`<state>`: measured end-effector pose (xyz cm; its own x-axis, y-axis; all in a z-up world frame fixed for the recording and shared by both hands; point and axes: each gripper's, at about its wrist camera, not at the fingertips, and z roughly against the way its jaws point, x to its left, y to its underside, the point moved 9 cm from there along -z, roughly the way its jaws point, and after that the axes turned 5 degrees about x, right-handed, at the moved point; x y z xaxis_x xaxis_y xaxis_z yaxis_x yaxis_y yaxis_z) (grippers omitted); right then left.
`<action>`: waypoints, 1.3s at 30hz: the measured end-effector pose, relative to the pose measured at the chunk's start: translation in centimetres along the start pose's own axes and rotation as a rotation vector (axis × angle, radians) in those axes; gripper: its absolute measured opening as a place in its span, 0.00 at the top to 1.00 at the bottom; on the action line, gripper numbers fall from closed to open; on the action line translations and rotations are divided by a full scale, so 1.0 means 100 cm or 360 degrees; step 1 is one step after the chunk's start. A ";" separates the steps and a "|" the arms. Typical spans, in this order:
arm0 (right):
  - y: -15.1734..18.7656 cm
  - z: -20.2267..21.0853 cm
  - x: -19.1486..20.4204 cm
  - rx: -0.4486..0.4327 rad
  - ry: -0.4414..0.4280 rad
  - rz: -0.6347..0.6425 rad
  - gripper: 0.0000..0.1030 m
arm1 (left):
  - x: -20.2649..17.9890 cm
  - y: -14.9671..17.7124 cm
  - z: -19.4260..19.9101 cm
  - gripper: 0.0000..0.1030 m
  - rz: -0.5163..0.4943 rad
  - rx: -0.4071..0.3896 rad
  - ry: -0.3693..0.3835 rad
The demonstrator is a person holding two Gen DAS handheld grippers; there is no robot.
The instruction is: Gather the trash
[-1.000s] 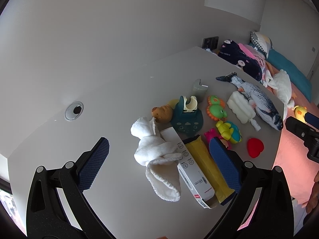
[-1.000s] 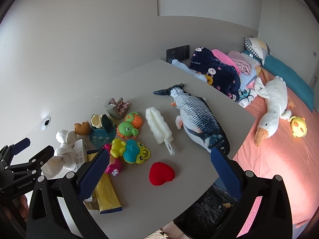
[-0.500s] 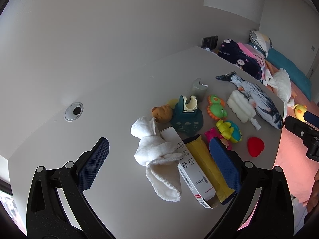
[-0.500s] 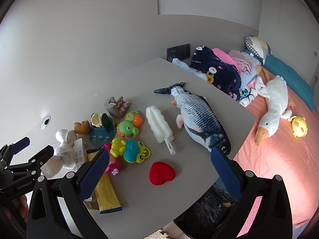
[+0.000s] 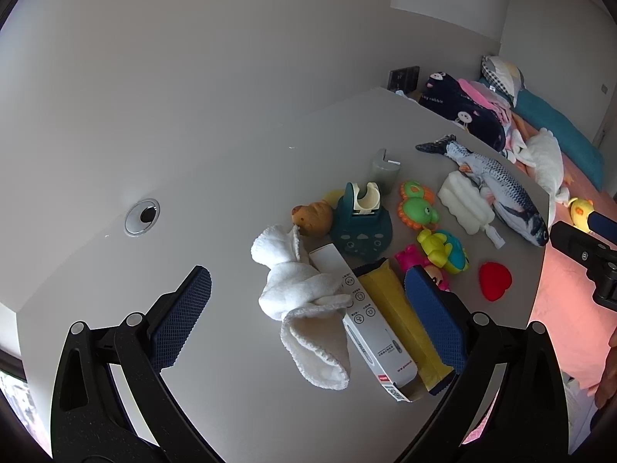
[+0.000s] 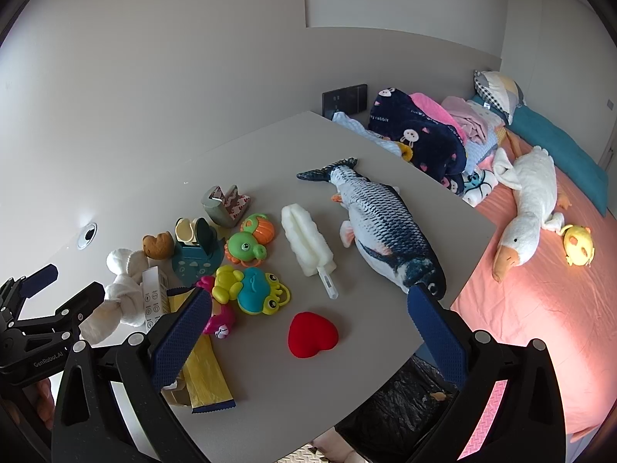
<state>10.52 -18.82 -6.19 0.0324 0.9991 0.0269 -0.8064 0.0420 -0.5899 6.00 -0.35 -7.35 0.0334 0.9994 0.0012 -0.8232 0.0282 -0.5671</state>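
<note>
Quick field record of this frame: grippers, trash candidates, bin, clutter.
left hand-held gripper: open, holding nothing, above the table
right hand-held gripper: open, holding nothing, above the table's near edge
likely trash: white carton lying flat, open at its near end; yellow wrapper lying beside it, touching
bin: black bag below the table edge
table: grey
other clutter: white cloth, plush fish, red heart, plastic toys
task state: nothing picked up yet
</note>
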 end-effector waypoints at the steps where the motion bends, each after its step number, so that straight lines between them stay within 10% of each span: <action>1: 0.000 0.000 0.000 0.0000 -0.0001 0.0000 0.02 | 0.000 0.000 0.000 0.06 0.0000 0.0000 0.0000; 39: 0.005 -0.023 -0.003 0.0090 -0.0087 -0.0024 0.02 | 0.019 0.013 -0.038 0.06 0.0165 0.0168 0.0072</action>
<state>11.46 -19.04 -8.34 0.0136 0.9967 0.0806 -0.8380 0.0553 -0.5428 7.14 1.50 -11.27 -0.0316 0.9953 -0.0914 -0.8785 -0.0713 -0.4724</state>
